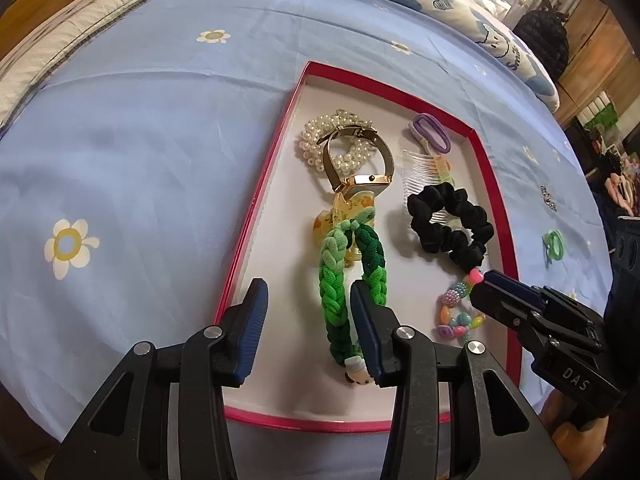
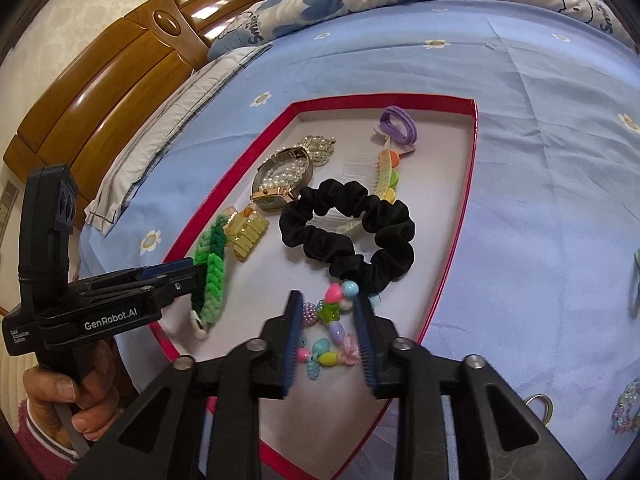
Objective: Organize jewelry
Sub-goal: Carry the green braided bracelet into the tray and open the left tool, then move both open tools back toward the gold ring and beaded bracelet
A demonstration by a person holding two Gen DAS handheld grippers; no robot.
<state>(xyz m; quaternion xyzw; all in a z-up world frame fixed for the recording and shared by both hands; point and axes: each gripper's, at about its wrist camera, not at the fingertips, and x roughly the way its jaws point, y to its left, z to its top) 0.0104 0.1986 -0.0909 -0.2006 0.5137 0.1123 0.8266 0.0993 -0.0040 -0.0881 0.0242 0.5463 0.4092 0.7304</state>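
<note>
Both tools over the red-rimmed tray (image 2: 452, 272) on a blue flowered bedsheet (image 1: 140, 152). Left gripper (image 1: 310, 312) wide open, holding nothing; green braided hair tie (image 1: 340, 280) on the tray floor with one strand passing just beside the right-hand pad. Right gripper (image 2: 326, 332) partly open, straddling the colourful bead bracelet (image 2: 328, 332) without clamping it; bracelet inside the tray, just beside the black scrunchie (image 2: 348, 232).

Risks, as judgement only: bead bracelet snagging the scrunchie on lifting, given how close they lie; a closing left jaw catching one braid strand and dragging the yellow claw clip (image 2: 248, 236) under its far end; light tray sliding on soft bedding under a sideways push. Some pieces outside the tray, such as the green ring (image 1: 554, 246) on the sheet.

Readable: "GenRobot.AI" on the left gripper body, "DAS" on the right, "Smile" on the pillow (image 2: 320, 4).
</note>
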